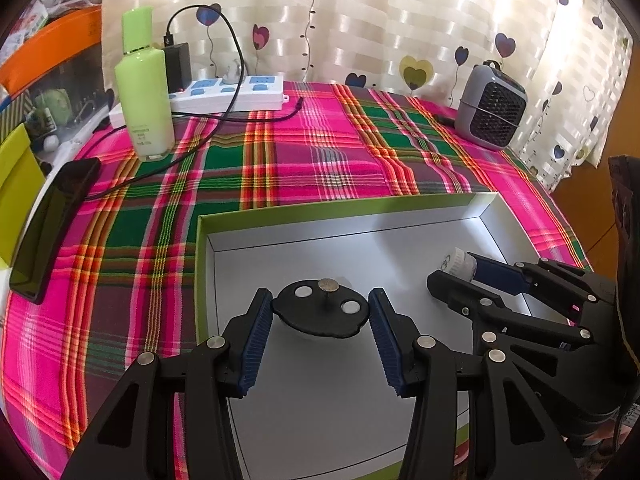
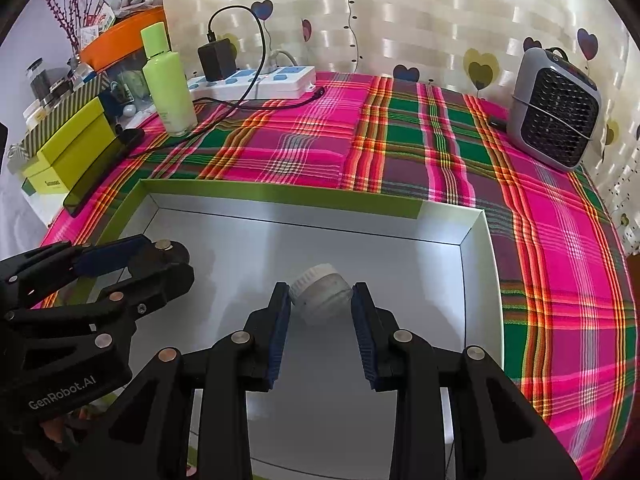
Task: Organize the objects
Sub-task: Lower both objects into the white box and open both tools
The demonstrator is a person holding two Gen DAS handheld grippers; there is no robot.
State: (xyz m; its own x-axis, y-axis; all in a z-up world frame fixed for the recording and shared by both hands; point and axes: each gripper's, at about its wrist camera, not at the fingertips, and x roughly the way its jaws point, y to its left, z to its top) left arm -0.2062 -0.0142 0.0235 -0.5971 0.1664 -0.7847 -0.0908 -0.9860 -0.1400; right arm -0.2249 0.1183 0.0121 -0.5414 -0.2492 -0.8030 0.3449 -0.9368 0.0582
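Over the white box (image 1: 400,240), left claw (image 1: 320,308) clamped on black disc (image 1: 320,314), right claw (image 2: 320,294) clamped on white bottle (image 2: 320,294)

Bright daylight glowing through the curtain (image 1: 360,20) at the back, blown-out glare on its pale stripes, soft shadows inside the white box (image 2: 476,240), sharp focus throughout, strong fisheye bending and dark vignette at corners.
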